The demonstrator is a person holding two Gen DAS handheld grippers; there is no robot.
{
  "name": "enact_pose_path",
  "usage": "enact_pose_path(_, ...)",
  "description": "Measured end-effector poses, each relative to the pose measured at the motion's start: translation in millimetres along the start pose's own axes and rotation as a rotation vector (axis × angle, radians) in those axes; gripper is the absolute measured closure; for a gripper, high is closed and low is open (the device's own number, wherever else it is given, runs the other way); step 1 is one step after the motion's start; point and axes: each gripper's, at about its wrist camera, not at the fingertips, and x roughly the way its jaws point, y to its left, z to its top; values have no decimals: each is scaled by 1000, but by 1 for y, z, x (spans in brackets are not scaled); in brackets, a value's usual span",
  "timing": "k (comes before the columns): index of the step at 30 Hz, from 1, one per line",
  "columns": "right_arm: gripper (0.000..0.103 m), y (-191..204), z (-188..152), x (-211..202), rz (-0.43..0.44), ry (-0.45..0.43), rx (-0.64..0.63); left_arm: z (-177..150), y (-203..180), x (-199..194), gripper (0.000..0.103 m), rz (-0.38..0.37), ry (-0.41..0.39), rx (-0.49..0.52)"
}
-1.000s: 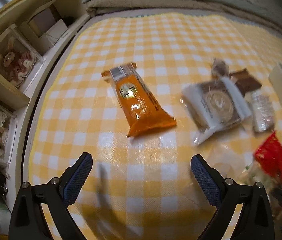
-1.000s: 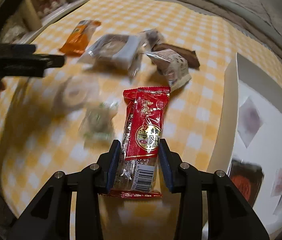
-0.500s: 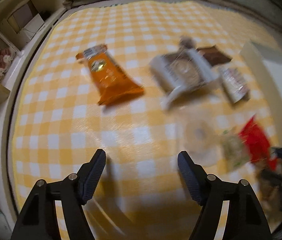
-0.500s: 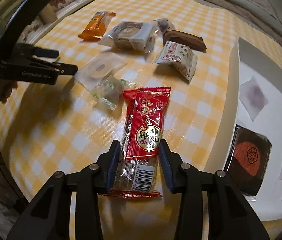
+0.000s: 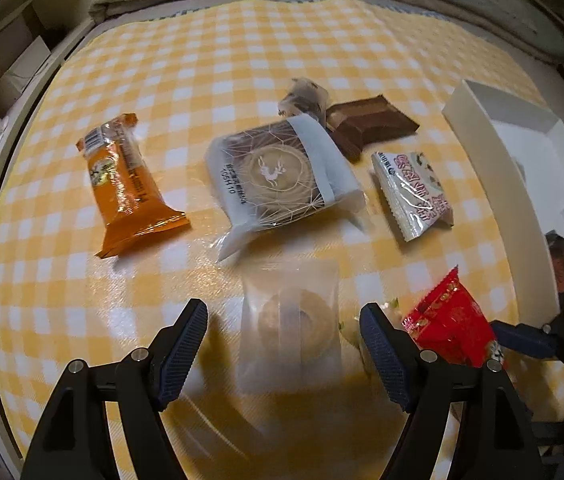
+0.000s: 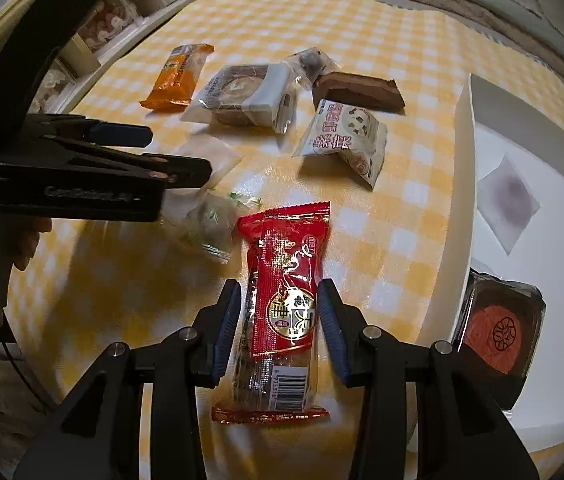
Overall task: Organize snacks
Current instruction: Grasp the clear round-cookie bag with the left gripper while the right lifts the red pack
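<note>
Red glossy snack packet [image 6: 285,312], gold emblem, barcode end

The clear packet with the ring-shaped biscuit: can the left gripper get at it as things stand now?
Probably yes. The left gripper hangs open over the clear packet, which lies flat between its fingers with nothing on top.

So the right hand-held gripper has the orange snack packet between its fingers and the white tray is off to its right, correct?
Not quite. The right wrist view shows the right hand-held gripper with the red snack packet between its fingers; the orange snack packet lies far off on the checked cloth. The white tray is indeed off to its right.
</note>
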Motion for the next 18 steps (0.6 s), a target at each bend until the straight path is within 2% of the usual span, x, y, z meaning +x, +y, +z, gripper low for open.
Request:
enact_pose_path(10, 61, -1, -5, 10, 2, 17, -14, 1, -8, 28, 26, 48, 36, 3)
enact_pose_path(13, 63, 0, -7, 10, -3, 9, -24, 0, -9, 26, 41, 55, 25, -3)
enact_pose_path(14, 65, 1, -8, 10, -2, 5, -25, -1, -7, 23, 50, 55, 18, -5)
enact_pose_path(18, 68, 3, -10, 6, -14, -41, -42, -6, -2, 14, 51, 48, 4, -9)
